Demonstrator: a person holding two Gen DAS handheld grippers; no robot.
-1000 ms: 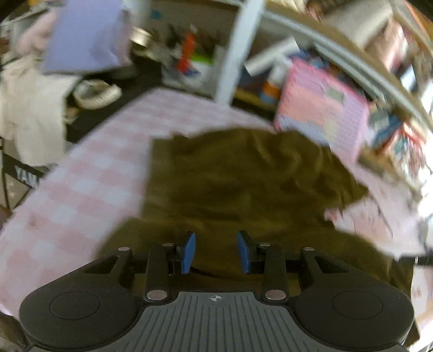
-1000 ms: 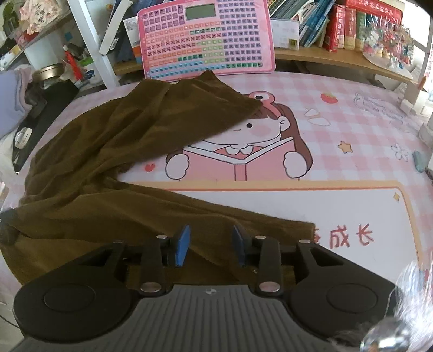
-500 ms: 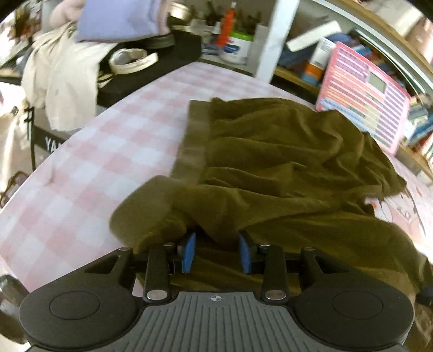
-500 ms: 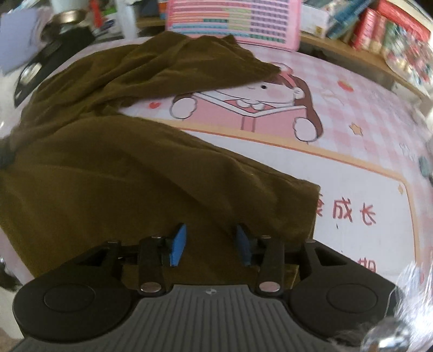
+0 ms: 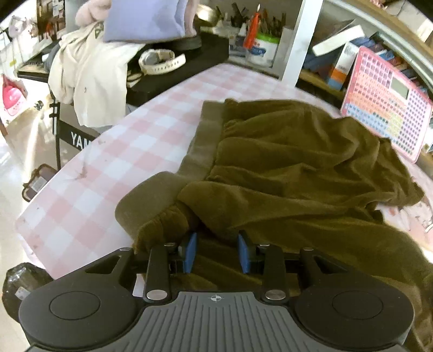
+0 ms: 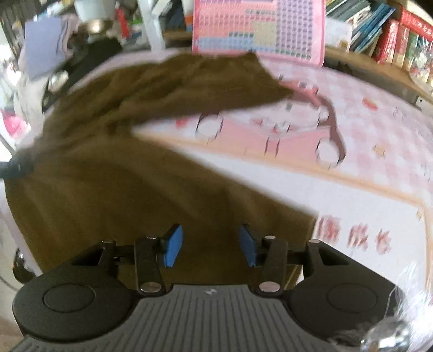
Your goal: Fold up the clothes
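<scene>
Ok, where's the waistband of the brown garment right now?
In the left wrist view the waistband runs along the left edge of the brown garment on the pink checked table, ahead and slightly left of the left gripper.

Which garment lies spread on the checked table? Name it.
The olive-brown garment, lying rumpled across the pink checked table ahead of the left claw. The cream garment and the lavender cloth sit off the table, on the black stand behind.
</scene>
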